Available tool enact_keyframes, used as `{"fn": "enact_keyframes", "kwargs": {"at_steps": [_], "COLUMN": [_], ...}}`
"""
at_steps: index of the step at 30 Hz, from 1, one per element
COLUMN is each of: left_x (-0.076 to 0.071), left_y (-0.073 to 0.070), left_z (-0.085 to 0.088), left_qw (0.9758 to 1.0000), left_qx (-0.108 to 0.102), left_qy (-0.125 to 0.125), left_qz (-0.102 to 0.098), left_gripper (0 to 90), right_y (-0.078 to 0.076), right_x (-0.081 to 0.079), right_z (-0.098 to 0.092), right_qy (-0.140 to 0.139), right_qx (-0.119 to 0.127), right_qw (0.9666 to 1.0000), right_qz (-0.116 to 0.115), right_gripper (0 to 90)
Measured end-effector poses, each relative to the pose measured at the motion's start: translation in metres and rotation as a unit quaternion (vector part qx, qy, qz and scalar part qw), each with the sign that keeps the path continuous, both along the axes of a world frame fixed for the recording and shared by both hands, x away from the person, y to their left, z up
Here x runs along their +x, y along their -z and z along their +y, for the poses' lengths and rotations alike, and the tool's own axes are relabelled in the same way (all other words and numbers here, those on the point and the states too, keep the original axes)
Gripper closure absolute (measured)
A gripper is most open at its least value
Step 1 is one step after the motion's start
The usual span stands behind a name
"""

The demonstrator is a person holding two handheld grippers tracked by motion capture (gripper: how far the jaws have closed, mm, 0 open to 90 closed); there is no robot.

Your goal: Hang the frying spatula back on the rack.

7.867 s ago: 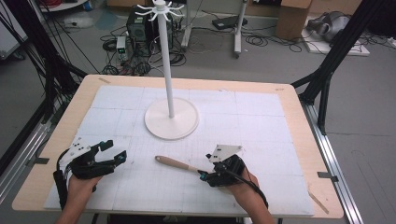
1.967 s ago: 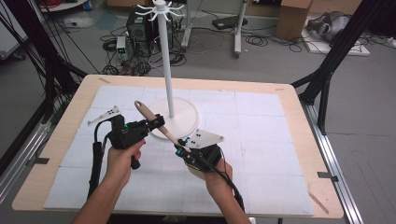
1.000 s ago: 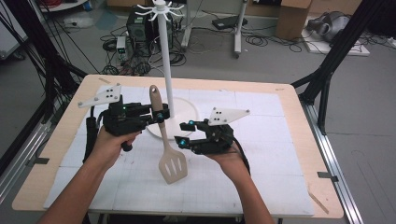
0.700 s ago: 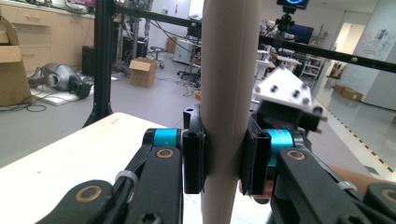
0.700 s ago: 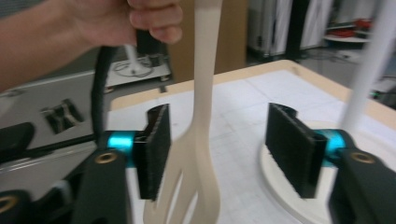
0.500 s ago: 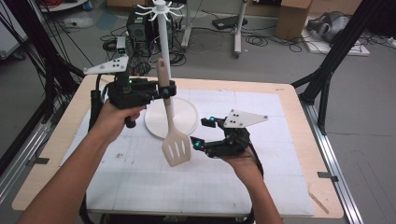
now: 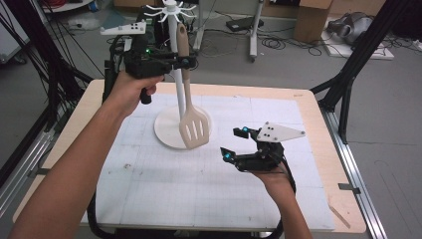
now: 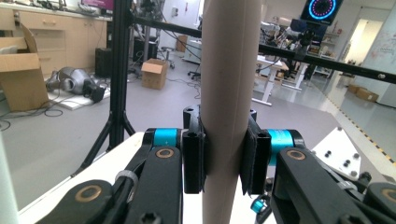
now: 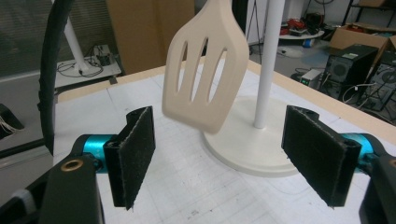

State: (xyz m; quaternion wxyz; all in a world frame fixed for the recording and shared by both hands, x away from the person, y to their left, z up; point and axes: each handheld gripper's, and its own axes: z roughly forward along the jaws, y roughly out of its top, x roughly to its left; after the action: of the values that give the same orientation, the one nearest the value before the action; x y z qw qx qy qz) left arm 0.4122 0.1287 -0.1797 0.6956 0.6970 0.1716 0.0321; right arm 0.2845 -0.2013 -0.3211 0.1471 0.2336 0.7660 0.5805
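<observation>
The person's left hand [image 7: 130,85] is holding the left gripper [image 7: 186,62] raised well above the counter [image 7: 308,107], out toward the far left side. Its jaws are clamping the handle of a pale slotted spatula [image 7: 190,119] — in the left gripper view the black pads [image 8: 194,161] are pressing on either side of the round handle [image 8: 229,107], which is standing upright between them. The spatula is hanging straight down, blade lowest, with its slotted blade hovering over the round base [image 7: 166,130] of a white hook stand [image 7: 176,74]. The handle is running up just beside the stand's pole, its top end near the hooks [image 7: 169,9] at the crown.

The right gripper [image 7: 234,143] is sitting low over the white gridded mat [image 7: 199,184] on the near right part of the counter, held by the right hand [image 7: 271,172], well apart from the spatula. Its jaws are standing wide apart and holding nothing — in the right gripper view the two pads [image 9: 135,154] are framing the spatula blade [image 9: 205,79], the stand's pole [image 9: 266,60] and its base [image 9: 243,149] farther off.

Beyond the counter, cables, a cardboard box [image 7: 311,17] and black frame legs are sitting on the grey floor [image 7: 388,124].
</observation>
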Motion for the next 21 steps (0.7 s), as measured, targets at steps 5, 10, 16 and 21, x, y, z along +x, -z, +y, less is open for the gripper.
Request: {"fn": "enact_keyframes", "kwargs": {"at_steps": [5, 10, 16, 21], "left_x": [0.009, 0.014, 0.021, 0.026], "left_y": [-0.004, -0.001, 0.002, 0.005], "left_z": [0.002, -0.002, 0.000, 0.002], "left_qw": [1.0000, 0.9999, 0.9997, 0.9992], "left_qx": [-0.002, 0.005, -0.002, -0.002], "left_qy": [-0.002, -0.002, -0.010, -0.020], "left_qz": [0.005, 0.011, 0.023, 0.034], "left_gripper": [74.0, 74.0, 74.0, 74.0], "right_y": [0.000, 0.000, 0.000, 0.000], "right_x": [-0.002, -0.004, -0.005, -0.006], "right_z": [-0.005, -0.007, -0.008, -0.009], "right_qy": [0.003, 0.004, 0.003, 0.003], "right_qx": [0.000, 0.000, 0.000, 0.000], "right_qw": [1.0000, 1.0000, 1.0000, 1.0000], "right_qz": [-0.002, -0.004, -0.005, -0.004], "right_gripper": [24.8, 24.8, 24.9, 24.9]}}
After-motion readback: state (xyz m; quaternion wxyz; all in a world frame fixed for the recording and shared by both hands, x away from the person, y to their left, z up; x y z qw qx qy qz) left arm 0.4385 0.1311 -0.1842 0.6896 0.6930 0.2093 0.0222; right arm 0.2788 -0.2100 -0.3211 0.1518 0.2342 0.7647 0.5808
